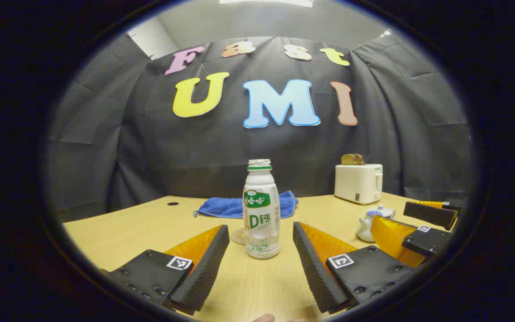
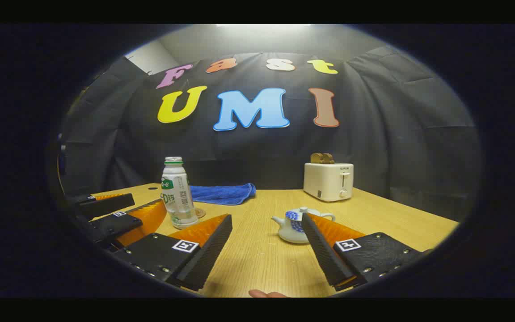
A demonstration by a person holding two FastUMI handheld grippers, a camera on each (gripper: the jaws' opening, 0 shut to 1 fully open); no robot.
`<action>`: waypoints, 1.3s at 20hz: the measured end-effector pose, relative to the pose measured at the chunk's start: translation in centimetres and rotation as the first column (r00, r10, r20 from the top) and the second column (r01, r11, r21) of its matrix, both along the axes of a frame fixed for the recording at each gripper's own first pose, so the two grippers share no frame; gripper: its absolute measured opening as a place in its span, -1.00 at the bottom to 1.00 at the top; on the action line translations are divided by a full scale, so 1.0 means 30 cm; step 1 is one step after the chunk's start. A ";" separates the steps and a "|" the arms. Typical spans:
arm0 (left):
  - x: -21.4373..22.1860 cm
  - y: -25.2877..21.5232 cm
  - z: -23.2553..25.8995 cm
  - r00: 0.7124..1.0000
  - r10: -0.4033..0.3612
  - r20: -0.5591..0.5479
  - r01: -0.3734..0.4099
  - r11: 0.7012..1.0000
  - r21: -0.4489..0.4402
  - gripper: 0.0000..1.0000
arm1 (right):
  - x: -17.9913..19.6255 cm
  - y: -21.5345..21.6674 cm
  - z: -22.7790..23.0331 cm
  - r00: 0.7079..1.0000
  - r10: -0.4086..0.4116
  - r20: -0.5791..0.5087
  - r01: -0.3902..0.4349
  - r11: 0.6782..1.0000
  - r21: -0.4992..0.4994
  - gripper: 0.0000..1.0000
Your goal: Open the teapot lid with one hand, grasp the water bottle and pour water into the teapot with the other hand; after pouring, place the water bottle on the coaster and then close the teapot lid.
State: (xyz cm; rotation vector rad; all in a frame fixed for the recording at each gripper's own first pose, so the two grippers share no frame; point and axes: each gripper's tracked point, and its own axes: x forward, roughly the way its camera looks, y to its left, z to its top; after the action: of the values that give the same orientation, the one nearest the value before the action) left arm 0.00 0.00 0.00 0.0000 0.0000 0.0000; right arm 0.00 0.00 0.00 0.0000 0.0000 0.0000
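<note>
The left gripper is spread wide, with bare surface between its 2 fingers. The water bottle stands upright just ahead of that gap, touching neither finger, its cap off. A round coaster lies just behind the bottle.

The right gripper is wide too. The teapot sits by its right finger, lid on.

Farther back lie a blue cloth and a white toaster holding 2 slices of bread. The wooden surface ends at a black cloth wall.
</note>
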 end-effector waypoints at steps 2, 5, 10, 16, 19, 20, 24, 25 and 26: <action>-0.002 -0.002 0.003 1.000 -0.001 0.000 0.001 1.000 0.000 0.97 | 0.001 -0.007 -0.001 1.000 -0.013 0.001 0.013 1.000 0.000 0.92; -0.001 -0.004 0.002 1.000 0.000 -0.001 0.000 1.000 -0.002 0.97 | 0.001 -0.006 0.000 1.000 -0.016 0.003 0.016 1.000 -0.001 0.92; -0.001 -0.016 0.001 1.000 -0.013 -0.006 0.013 1.000 0.000 0.97 | 0.000 -0.003 0.000 1.000 -0.010 0.002 0.010 1.000 -0.002 0.92; 0.052 -0.029 0.036 0.999 -0.051 -0.018 0.051 0.999 -0.010 0.93 | 0.073 -0.065 0.072 0.999 -0.038 0.018 0.038 0.999 -0.027 0.92; 0.066 -0.016 0.062 0.999 -0.051 0.002 0.051 0.999 0.010 0.97 | 0.136 -0.133 0.042 0.997 -0.058 -0.059 0.058 0.998 0.002 0.92; 0.072 -0.013 0.067 0.999 -0.053 0.001 0.053 0.999 0.012 0.97 | 0.155 -0.159 0.032 0.995 -0.064 -0.080 0.066 0.998 0.020 0.92; 0.098 0.008 0.073 0.999 -0.050 0.008 0.049 0.999 0.018 0.80 | 0.245 -0.230 0.003 0.986 -0.101 -0.130 0.104 0.995 0.013 0.92; 0.102 0.011 0.074 0.999 -0.049 0.008 0.049 0.999 0.020 0.80 | 0.259 -0.223 -0.006 0.985 -0.095 -0.142 0.097 0.995 0.008 0.89; 0.105 0.015 0.077 0.999 -0.047 0.011 0.047 0.999 0.021 0.80 | 0.268 -0.216 -0.009 0.985 -0.091 -0.144 0.092 0.996 0.000 0.85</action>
State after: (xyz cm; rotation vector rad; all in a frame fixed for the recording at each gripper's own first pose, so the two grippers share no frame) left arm 3.15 0.46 2.31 0.0207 -0.0115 -0.0471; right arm 8.04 -6.49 -0.27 0.0071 0.1447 -0.0919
